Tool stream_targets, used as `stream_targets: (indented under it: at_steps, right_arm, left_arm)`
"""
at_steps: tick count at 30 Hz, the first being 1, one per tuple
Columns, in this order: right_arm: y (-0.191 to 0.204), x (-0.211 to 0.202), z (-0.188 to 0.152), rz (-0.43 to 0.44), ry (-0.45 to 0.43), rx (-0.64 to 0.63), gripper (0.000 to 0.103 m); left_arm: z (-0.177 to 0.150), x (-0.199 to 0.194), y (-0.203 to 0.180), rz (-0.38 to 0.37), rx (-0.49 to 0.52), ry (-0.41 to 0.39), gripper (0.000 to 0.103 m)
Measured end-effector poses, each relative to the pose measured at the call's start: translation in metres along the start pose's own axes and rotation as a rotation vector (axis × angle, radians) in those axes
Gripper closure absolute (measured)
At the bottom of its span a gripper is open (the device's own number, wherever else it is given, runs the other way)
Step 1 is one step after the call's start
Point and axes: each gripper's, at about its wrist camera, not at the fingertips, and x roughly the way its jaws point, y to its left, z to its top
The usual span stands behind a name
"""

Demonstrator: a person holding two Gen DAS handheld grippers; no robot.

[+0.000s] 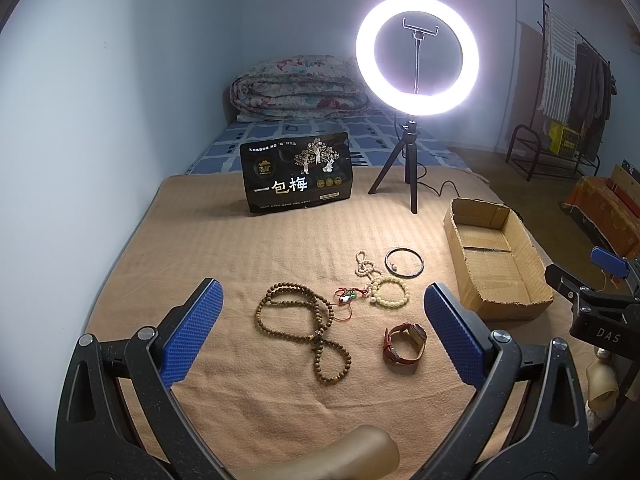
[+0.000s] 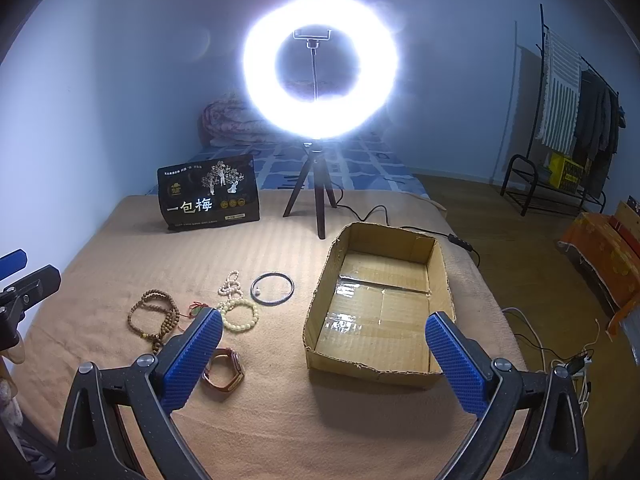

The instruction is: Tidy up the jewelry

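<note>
Jewelry lies on a tan blanket [image 1: 240, 256]: a long brown bead necklace [image 1: 305, 332], a red-strap watch [image 1: 404, 343], a cream bead bracelet [image 1: 390, 292], a string of small white beads [image 1: 366, 264], a red-corded charm [image 1: 347, 297] and a thin black bangle [image 1: 404, 263]. An empty cardboard box [image 1: 496, 264] sits to their right. My left gripper [image 1: 324, 312] is open and empty, hovering above the necklace and watch. My right gripper [image 2: 324, 340] is open and empty, above the box's [image 2: 380, 304] near edge; the watch [image 2: 224, 370] lies by its left finger.
A lit ring light on a tripod [image 1: 412, 168] and a black snack bag [image 1: 298, 170] stand at the back of the blanket. Its cable [image 2: 400, 224] runs off the right side. A folded quilt [image 1: 300, 88] lies beyond. A clothes rack [image 2: 568, 112] stands at far right.
</note>
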Motion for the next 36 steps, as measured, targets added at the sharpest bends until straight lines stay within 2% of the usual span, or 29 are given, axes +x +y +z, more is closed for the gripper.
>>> stream_targets:
  at_steps: [26,32,36]
  right_arm:
    - [0.006,0.009,0.001,0.021,0.029,-0.01,0.003]
    - [0.01,0.016,0.0,0.038,0.058,-0.019,0.007]
    - [0.013,0.02,-0.001,0.059,0.072,-0.03,0.012]
  left_arm:
    - [-0.008,0.016,-0.001,-0.005,-0.007,0.032,0.001]
    - [-0.007,0.024,0.004,-0.006,-0.014,0.061,0.001]
    - [-0.007,0.038,0.01,-0.007,-0.013,0.117,0.001]
